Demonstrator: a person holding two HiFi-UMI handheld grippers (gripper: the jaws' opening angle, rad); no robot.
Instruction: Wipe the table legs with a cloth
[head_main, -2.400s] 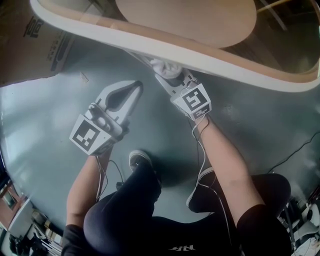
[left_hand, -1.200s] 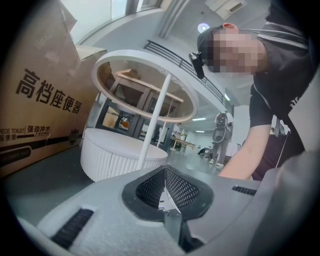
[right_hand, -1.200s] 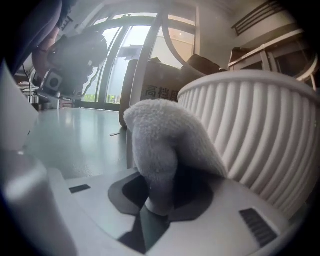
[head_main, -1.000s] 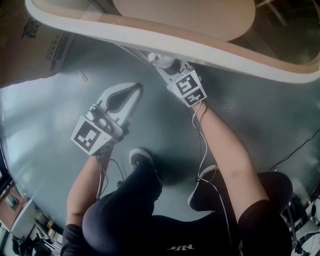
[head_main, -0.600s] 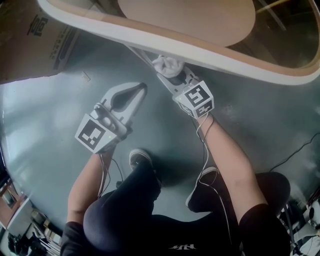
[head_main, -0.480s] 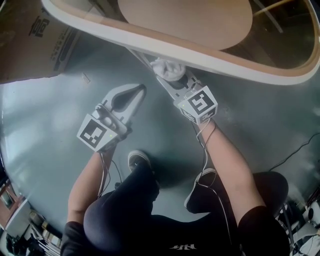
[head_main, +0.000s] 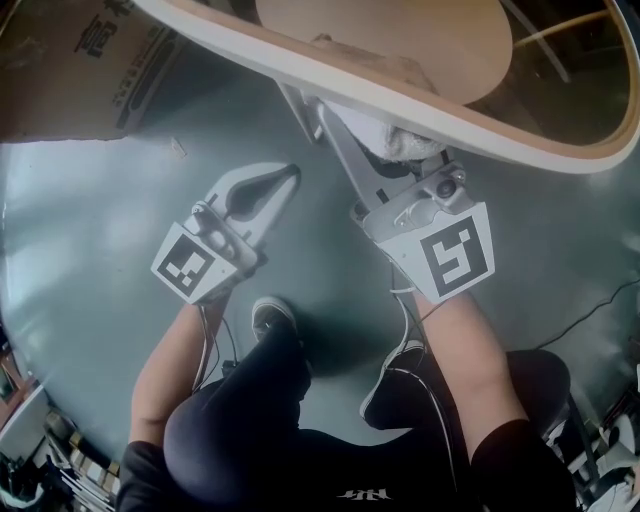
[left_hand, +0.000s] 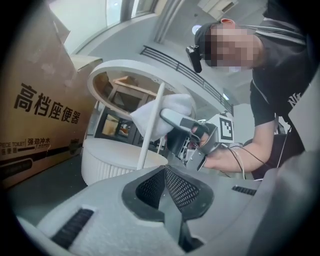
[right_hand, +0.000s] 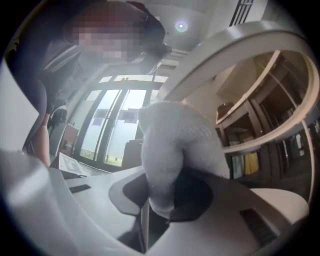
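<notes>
A white cloth (head_main: 388, 136) is bunched in my right gripper (head_main: 355, 140), which is shut on it just under the round table's rim (head_main: 300, 75). In the left gripper view the cloth (left_hand: 167, 115) presses against the thin white table leg (left_hand: 150, 130) near its top, with the right gripper (left_hand: 192, 135) behind it. In the right gripper view the cloth (right_hand: 175, 150) fills the space between the jaws of the right gripper (right_hand: 160, 200), and the leg is hidden. My left gripper (head_main: 288, 175) hangs lower left over the floor, shut and holding nothing; in its own view the left gripper (left_hand: 167, 200) points at the leg.
A large cardboard box (head_main: 80, 70) stands at the left, beside the table. A low round white stand (left_hand: 115, 160) sits beyond the leg. The person crouches on the grey-green floor, one shoe (head_main: 272, 318) under the left gripper. A cable (head_main: 590, 310) trails at the right.
My right gripper has slid back and to the right along the leg with the cloth, and its marker cube now looms larger. The left gripper has barely moved.
</notes>
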